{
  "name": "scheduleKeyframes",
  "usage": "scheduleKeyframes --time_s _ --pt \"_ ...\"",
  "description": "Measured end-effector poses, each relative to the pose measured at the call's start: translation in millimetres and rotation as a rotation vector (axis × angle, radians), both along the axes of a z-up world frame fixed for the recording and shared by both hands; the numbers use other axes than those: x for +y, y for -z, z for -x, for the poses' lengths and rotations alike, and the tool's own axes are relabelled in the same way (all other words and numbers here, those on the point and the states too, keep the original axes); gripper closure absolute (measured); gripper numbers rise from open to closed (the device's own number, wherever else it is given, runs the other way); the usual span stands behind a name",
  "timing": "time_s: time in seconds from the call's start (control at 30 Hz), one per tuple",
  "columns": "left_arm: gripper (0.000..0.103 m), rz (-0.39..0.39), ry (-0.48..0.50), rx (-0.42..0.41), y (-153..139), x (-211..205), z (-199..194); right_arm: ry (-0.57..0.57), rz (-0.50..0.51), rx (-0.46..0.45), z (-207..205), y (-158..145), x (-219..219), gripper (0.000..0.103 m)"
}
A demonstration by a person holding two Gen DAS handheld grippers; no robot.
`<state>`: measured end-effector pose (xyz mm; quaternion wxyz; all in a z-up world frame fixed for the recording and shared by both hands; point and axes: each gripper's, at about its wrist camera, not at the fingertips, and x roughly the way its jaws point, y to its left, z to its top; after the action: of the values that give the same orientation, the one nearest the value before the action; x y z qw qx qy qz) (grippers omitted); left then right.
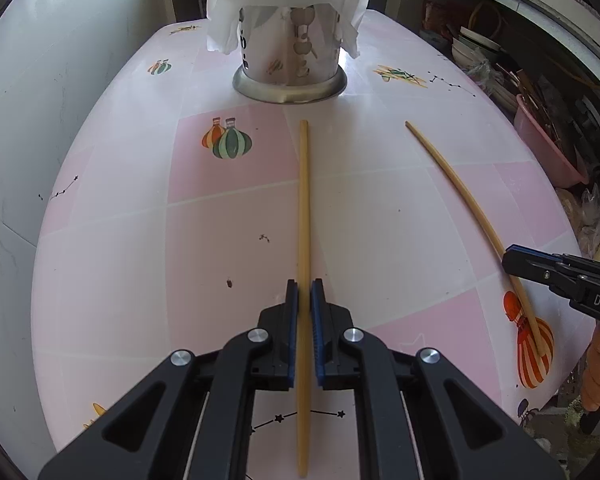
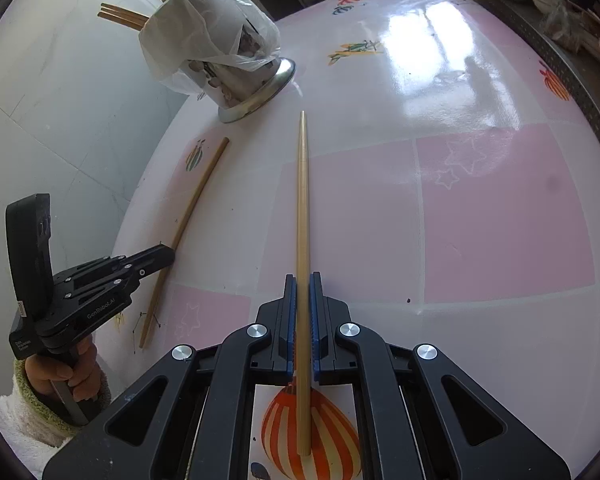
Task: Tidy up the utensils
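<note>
Two bamboo chopsticks lie on the pink table. My left gripper [image 1: 304,286] is shut on the left chopstick [image 1: 303,200], which runs forward between the blue pads toward the holder. My right gripper [image 2: 303,280] is shut on the right chopstick [image 2: 302,184]; that chopstick also shows in the left wrist view [image 1: 460,196]. The left chopstick and the left gripper [image 2: 168,254] show in the right wrist view at left. A metal utensil holder [image 1: 290,66] draped with a white plastic bag stands at the far end; it [image 2: 240,76] holds several chopsticks.
The table's pink patterned cloth [image 1: 380,220] has balloon prints. A white wall [image 1: 40,100] borders the left side. Past the right edge are a pink basin [image 1: 548,148], bowls and clutter. The table edge [image 2: 572,80] curves along the right.
</note>
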<state>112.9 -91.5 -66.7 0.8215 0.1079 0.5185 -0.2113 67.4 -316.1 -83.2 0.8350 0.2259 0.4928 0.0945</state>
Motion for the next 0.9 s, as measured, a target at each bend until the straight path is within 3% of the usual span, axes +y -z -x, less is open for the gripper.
scheduleKeyframes --time_s 0.07,0.3,0.47,0.7,0.8,0.9 --pt "0.095 0.006 0.014 0.003 -2 0 -2 -0.003 0.003 0.002 -2 0 2 0.098" --pt "0.072 0.024 0.073 0.001 -19 -10 -19 -0.006 0.005 0.000 2 -1 1 0.098" --pt "0.072 0.004 0.100 -0.019 -23 -29 -43 -0.007 0.008 -0.002 3 -2 1 0.098" --pt "0.072 -0.078 0.100 -0.025 -5 -54 -78 0.009 0.023 0.001 4 -2 3 0.098" --pt "0.072 -0.063 0.092 0.013 2 -58 -89 0.019 0.028 -0.005 6 -3 5 0.098" --pt "0.072 -0.095 0.098 -0.032 2 -65 -89 0.027 0.026 -0.003 7 -3 4 0.098"
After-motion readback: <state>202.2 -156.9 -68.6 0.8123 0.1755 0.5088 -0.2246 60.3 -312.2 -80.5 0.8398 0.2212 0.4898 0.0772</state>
